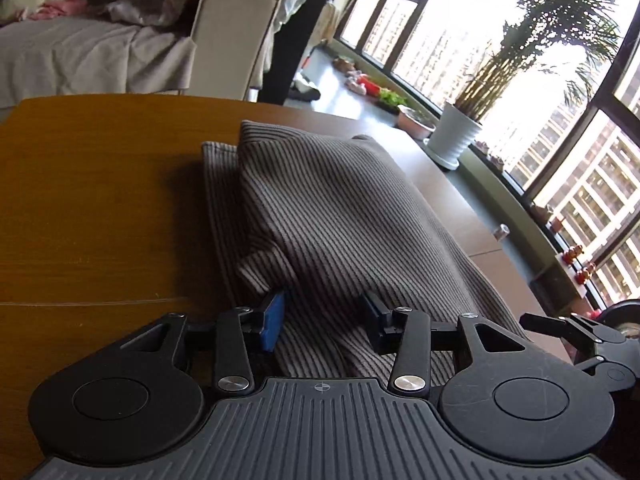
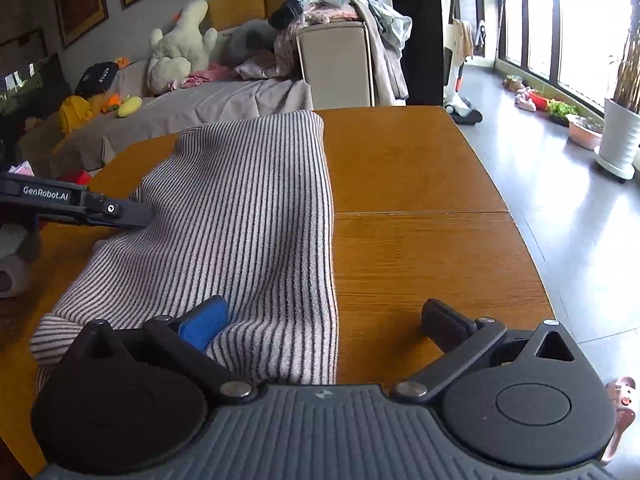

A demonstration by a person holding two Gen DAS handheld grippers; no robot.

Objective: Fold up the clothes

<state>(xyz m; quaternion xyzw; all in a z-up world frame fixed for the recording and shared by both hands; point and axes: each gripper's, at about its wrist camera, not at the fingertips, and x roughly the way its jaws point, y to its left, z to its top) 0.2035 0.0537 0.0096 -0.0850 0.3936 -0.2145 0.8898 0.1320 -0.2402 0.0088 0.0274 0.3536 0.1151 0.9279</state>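
Looking along left gripper [image 1: 324, 322]: jaws spread moderately, fold of one striped sweater [image 1: 332, 216] bunched between blue pads, not pinched. Sweater lies on wooden table [image 1: 92, 208], long axis running straight ahead. Only here: potted palm [image 1: 456, 136] ahead-right.

Right wrist view: right gripper [image 2: 324, 320] wide open; left pad on sweater's near hem, right finger over bare table. Only here: plush toy [image 2: 180, 48] far ahead-left.

Bare desk [image 2: 420, 208] lies open right of the striped garment [image 2: 248, 216], up to the far edge. Left of it, the left gripper [image 2: 136, 216] blocks passage, its fingers against the cloth.
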